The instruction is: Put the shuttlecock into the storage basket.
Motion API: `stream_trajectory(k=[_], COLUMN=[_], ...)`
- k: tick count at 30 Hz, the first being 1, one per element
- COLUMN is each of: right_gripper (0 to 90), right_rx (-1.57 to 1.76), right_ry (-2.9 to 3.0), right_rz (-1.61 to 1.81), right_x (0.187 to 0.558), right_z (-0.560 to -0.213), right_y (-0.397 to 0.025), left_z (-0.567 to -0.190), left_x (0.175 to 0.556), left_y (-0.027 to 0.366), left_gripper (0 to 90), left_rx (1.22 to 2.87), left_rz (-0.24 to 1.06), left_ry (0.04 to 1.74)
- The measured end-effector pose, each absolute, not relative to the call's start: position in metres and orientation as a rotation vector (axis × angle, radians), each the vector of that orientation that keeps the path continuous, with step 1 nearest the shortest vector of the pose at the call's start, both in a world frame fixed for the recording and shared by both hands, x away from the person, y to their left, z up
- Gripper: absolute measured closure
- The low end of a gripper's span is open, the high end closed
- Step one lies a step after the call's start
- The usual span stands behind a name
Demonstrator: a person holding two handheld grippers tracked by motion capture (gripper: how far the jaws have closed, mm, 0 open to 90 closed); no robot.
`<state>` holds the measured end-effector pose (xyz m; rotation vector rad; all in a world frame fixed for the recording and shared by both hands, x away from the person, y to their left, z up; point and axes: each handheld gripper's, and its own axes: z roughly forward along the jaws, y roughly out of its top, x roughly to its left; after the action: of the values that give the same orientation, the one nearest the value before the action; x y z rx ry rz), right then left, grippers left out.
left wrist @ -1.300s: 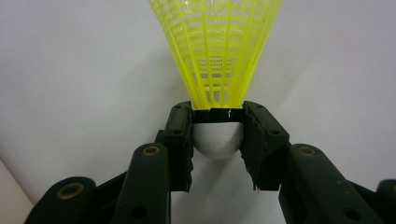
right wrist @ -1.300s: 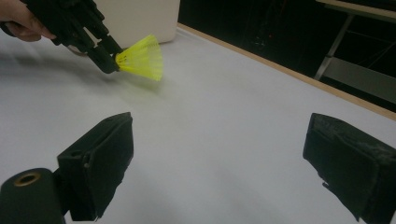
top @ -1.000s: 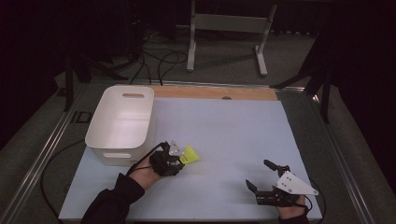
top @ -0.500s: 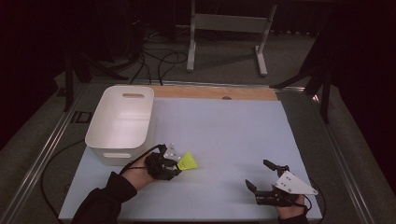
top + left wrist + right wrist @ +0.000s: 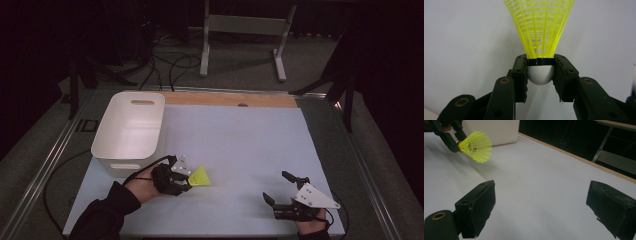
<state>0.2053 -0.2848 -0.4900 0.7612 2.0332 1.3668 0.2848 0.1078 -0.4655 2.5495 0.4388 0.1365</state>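
Observation:
A yellow shuttlecock (image 5: 200, 176) with a white cork base is held just over the white table, right of the bin's near corner. My left gripper (image 5: 186, 181) is shut on it; in the left gripper view both jaws clamp the cork (image 5: 540, 74) while the yellow skirt (image 5: 539, 25) fans away. At the table's near right my right gripper (image 5: 278, 189) stands open, nothing between its jaws. The right gripper view shows the shuttlecock (image 5: 477, 146) far off at upper left, with the left gripper (image 5: 456, 144) on it.
A white plastic bin (image 5: 131, 131) with a handle slot sits at the table's left, close behind my left hand (image 5: 145, 183). A wooden strip (image 5: 235, 99) runs along the far edge. Beyond it are a metal stand (image 5: 245, 30) and cables on the floor.
The left gripper has carried the shuttlecock a little toward the near side and lower. The right gripper has stayed put and open.

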Motion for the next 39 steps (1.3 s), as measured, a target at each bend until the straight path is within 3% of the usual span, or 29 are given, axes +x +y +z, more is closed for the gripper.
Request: stream_trajectory(k=[21,39], right_gripper=[8.9,8.9], right_rx=[0.757,0.758], right_ry=[2.033,2.03], right_rz=[1.364,1.364], right_x=[0.205,0.204], right_z=[-0.489,-0.489], right_y=[-0.285,-0.285], left_z=[-0.454,-0.44], left_x=[0.271,0.264], left_y=[0.118,0.126], left_gripper=[64.9,64.9], left_rx=[2.601,2.615], left_rz=[0.024,-0.028], left_ry=[0.214,0.122])
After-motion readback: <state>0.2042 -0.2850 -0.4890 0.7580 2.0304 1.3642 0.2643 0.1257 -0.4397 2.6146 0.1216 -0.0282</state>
